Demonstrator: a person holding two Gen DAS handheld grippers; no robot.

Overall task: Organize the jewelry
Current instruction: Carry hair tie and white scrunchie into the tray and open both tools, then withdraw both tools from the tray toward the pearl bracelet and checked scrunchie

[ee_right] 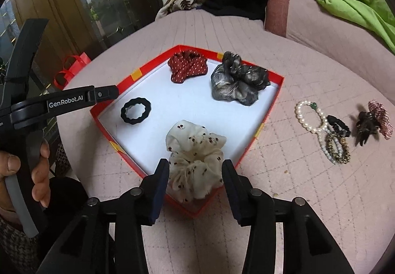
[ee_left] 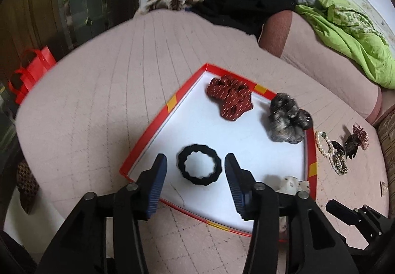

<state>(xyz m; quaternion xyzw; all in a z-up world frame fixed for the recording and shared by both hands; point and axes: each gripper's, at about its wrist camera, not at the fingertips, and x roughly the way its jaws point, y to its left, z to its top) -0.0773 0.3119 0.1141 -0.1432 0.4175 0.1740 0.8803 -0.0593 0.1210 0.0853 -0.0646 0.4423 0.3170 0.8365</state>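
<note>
Presently, both tools stand spread, gripping nothing: the left tool (ee_left: 195, 170) brackets the black hair tie (ee_left: 199, 164) near the red tray's (ee_left: 148, 130) left edge; the right tool (ee_right: 196, 172) straddles the cream scrunchie (ee_right: 195, 165) at its near corner.

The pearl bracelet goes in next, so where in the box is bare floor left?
Box floor is barest mid-box, between the black ring, grey scrunchie and cream scrunchie. A small patch lies between ring and red scrunchie. The far corner and the near corner are crowded.
</note>
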